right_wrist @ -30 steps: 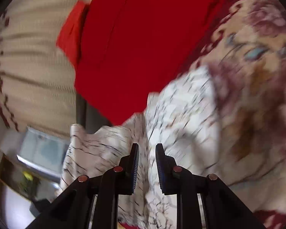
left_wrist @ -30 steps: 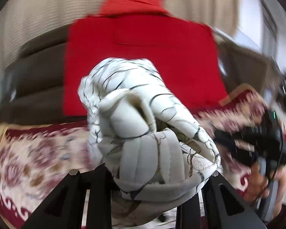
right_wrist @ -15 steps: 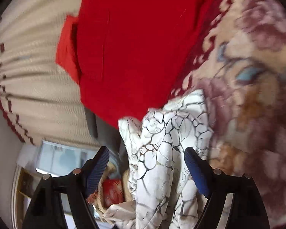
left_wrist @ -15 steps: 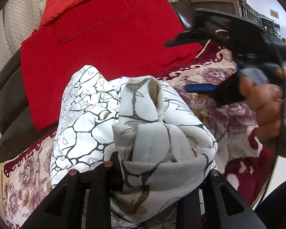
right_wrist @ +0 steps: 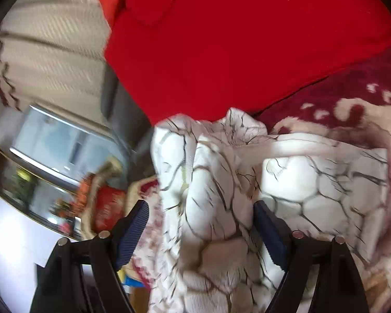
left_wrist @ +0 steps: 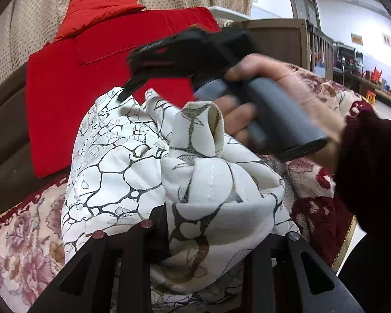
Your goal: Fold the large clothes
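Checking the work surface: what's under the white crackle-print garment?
The white garment lies bunched on a floral maroon-and-cream blanket, with a red cushion behind. Whatever is directly beneath the bunch is covered.

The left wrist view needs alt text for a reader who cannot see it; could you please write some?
A bunched white garment with a black crackle print fills the frame, clamped in the left tongs. Above it, a hand in a dark red sleeve holds the right tongs, tips at the garment's upper edge. Behind are a red cushion and a floral blanket.
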The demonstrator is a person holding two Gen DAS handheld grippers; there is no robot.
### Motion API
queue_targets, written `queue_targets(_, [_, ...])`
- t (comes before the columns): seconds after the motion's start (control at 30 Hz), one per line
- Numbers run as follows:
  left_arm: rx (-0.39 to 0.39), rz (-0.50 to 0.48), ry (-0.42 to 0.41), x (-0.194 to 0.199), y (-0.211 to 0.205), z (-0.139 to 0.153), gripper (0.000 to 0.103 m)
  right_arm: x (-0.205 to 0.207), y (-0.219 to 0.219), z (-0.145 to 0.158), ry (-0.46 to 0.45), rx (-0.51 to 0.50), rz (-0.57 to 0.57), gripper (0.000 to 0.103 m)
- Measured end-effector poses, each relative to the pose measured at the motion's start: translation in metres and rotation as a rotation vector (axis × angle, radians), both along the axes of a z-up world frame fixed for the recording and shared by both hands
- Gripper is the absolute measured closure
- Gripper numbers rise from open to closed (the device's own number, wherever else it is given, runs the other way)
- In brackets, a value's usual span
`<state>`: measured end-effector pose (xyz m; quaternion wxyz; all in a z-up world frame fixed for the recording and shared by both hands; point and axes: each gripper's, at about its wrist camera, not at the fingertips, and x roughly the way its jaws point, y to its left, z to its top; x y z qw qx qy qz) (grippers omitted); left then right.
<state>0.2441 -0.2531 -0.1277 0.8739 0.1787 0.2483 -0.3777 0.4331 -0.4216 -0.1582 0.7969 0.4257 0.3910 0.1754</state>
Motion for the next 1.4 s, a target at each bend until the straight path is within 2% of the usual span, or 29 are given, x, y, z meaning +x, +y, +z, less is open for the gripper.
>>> queue_targets(0.07, [-0.021, -0.007, 0.007, 0.001, 0.003, -0.001, 0.074, 0.007, 0.014, 0.002, -0.021, -0.078, 0.003, 0.021])
queue_targets(0.1, [-0.028, -0.011, 0.009, 0.001, 0.005, -0.001, 0.074, 0.009, 0.02, 0.001, -0.023, -0.112, 0.016, 0.047])
queue_targets(0.13, [-0.037, -0.013, 0.01, 0.001, 0.006, 0.0, 0.074, 0.012, 0.026, 0.001, -0.014, -0.15, 0.039, 0.082])
queue_targets(0.2, [-0.052, -0.021, 0.026, 0.003, 0.007, 0.004, 0.074, 0.012, 0.032, 0.005, -0.018, -0.201, 0.04, 0.09])
queue_targets(0.3, [-0.072, -0.046, 0.04, 0.006, 0.004, 0.012, 0.074, -0.001, 0.026, 0.023, -0.058, -0.239, -0.011, 0.094])
queue_targets(0.37, [-0.085, -0.068, 0.039, 0.003, -0.002, 0.018, 0.074, -0.013, 0.01, 0.033, -0.079, -0.242, -0.063, 0.095])
queue_targets(0.43, [-0.075, -0.081, 0.044, 0.002, -0.011, 0.017, 0.074, -0.019, -0.005, 0.029, -0.057, -0.24, -0.09, 0.095])
queue_targets(0.5, [-0.04, -0.09, 0.037, 0.002, -0.023, 0.008, 0.074, -0.017, -0.019, 0.013, 0.01, -0.286, -0.129, 0.095])
queue_targets(0.53, [-0.019, -0.099, 0.035, 0.001, -0.028, 0.0, 0.074, -0.011, -0.023, -0.004, 0.066, -0.293, -0.111, 0.096])
queue_targets(0.57, [-0.006, -0.099, 0.026, 0.0, -0.03, -0.003, 0.074, -0.009, -0.028, -0.021, 0.1, -0.262, -0.096, 0.096])
queue_targets(0.63, [0.008, -0.096, 0.014, -0.003, -0.031, -0.002, 0.074, -0.01, -0.037, -0.036, 0.091, -0.182, -0.101, 0.095])
queue_targets(0.73, [0.026, -0.109, 0.065, -0.002, -0.025, 0.014, 0.07, -0.011, -0.032, -0.03, 0.069, -0.245, -0.103, 0.095])
queue_targets(0.8, [0.004, -0.135, 0.103, -0.005, -0.009, 0.03, 0.064, -0.014, -0.032, -0.032, 0.052, -0.228, -0.115, 0.094])
queue_targets(0.87, [-0.052, -0.146, 0.106, -0.011, 0.015, 0.046, 0.044, -0.019, -0.038, -0.036, 0.034, -0.166, -0.13, 0.092])
queue_targets(0.9, [-0.084, -0.143, 0.1, -0.013, 0.028, 0.053, 0.038, -0.024, -0.042, -0.038, 0.028, -0.13, -0.136, 0.088])
queue_targets(0.93, [-0.143, -0.128, 0.092, -0.013, 0.05, 0.061, 0.029, -0.03, -0.046, -0.038, 0.027, -0.107, -0.143, 0.084])
queue_targets(1.0, [-0.234, -0.075, 0.081, -0.007, 0.083, 0.072, 0.024, -0.041, -0.05, -0.028, 0.041, -0.117, -0.147, 0.075])
queue_targets(1.07, [-0.261, 0.018, 0.078, 0.008, 0.102, 0.07, 0.023, -0.058, -0.056, -0.018, 0.066, -0.172, -0.175, 0.064])
queue_targets(1.13, [-0.281, 0.136, 0.13, 0.033, 0.116, 0.058, 0.023, -0.079, -0.062, 0.002, 0.057, -0.227, -0.24, 0.052])
queue_targets(1.2, [-0.304, 0.223, 0.2, 0.053, 0.127, 0.037, 0.023, -0.1, -0.055, 0.031, -0.02, -0.31, -0.286, 0.052])
queue_targets(1.3, [-0.219, 0.26, 0.282, 0.066, 0.117, 0.008, 0.024, -0.139, -0.028, 0.076, -0.192, -0.377, -0.238, 0.052])
queue_targets(1.4, [-0.215, 0.261, 0.263, 0.062, 0.108, 0.004, 0.024, -0.16, 0.026, 0.104, -0.255, -0.495, -0.154, 0.053])
